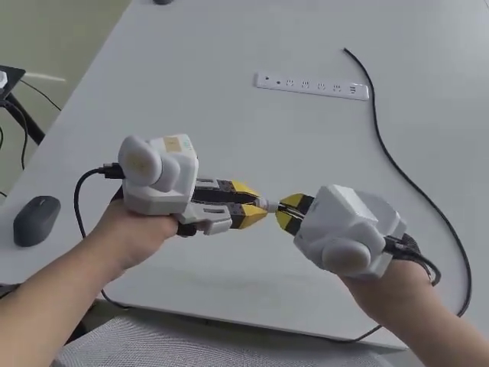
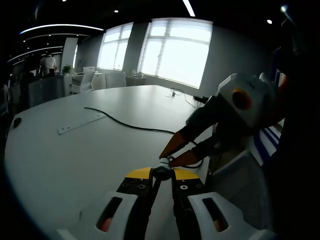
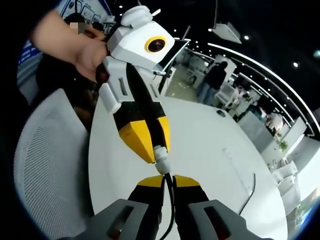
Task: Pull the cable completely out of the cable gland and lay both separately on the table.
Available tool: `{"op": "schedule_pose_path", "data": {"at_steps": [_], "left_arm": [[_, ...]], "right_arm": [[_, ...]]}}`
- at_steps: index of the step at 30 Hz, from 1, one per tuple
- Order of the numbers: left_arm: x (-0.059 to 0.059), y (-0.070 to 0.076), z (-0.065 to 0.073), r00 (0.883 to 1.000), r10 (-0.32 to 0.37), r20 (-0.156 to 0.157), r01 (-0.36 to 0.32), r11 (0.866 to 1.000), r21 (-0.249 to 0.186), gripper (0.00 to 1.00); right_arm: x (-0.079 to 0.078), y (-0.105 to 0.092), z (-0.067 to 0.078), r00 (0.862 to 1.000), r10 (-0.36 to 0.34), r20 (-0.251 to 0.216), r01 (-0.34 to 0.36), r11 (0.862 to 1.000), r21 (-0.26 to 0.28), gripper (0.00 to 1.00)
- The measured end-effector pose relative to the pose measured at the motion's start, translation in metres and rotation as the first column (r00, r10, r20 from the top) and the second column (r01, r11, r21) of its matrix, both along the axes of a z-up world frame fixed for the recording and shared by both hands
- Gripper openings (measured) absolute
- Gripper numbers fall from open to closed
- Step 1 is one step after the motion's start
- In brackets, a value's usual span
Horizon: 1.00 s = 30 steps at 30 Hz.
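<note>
**Gland and cable held tip to tip above the table**

The left gripper (image 1: 252, 208) clamps the white cable gland (image 1: 267, 205). The right gripper (image 1: 288, 212), directly facing it, pinches the black cable (image 3: 170, 197), which apparently sits inside the gland. Their shared axis runs from hand to hand, above the table (image 1: 229, 122). No writing is legible.

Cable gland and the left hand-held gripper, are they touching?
Touching. In the right gripper view the left hand-held gripper clamps the white cable gland between its yellow tips.
</note>
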<state>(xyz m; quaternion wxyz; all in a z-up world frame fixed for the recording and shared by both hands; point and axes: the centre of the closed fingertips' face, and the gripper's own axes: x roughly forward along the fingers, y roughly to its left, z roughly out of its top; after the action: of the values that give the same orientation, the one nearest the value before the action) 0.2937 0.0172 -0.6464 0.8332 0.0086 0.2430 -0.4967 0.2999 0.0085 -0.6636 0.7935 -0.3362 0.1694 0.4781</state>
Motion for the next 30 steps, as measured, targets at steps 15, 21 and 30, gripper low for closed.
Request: {"op": "schedule_pose_path", "data": {"at_steps": [15, 21, 30], "left_arm": [[-0.002, -0.001, 0.002, 1.0, -0.007, 0.012, 0.007, 1.0, 0.004, 0.15], [-0.001, 0.0, 0.002, 1.0, -0.006, 0.015, 0.006, 1.0, 0.004, 0.15], [0.0, 0.0, 0.005, 1.0, -0.006, 0.023, 0.006, 1.0, -0.004, 0.15]], "right_arm": [[0.001, -0.004, -0.001, 0.996, -0.067, -0.051, 0.07, 0.996, 0.046, 0.0], [0.004, -0.01, -0.007, 0.99, -0.114, -0.087, 0.119, 0.992, 0.051, 0.0], [0.012, -0.032, -0.019, 0.946, -0.227, -0.23, 0.255, 0.961, 0.103, 0.0]]}}
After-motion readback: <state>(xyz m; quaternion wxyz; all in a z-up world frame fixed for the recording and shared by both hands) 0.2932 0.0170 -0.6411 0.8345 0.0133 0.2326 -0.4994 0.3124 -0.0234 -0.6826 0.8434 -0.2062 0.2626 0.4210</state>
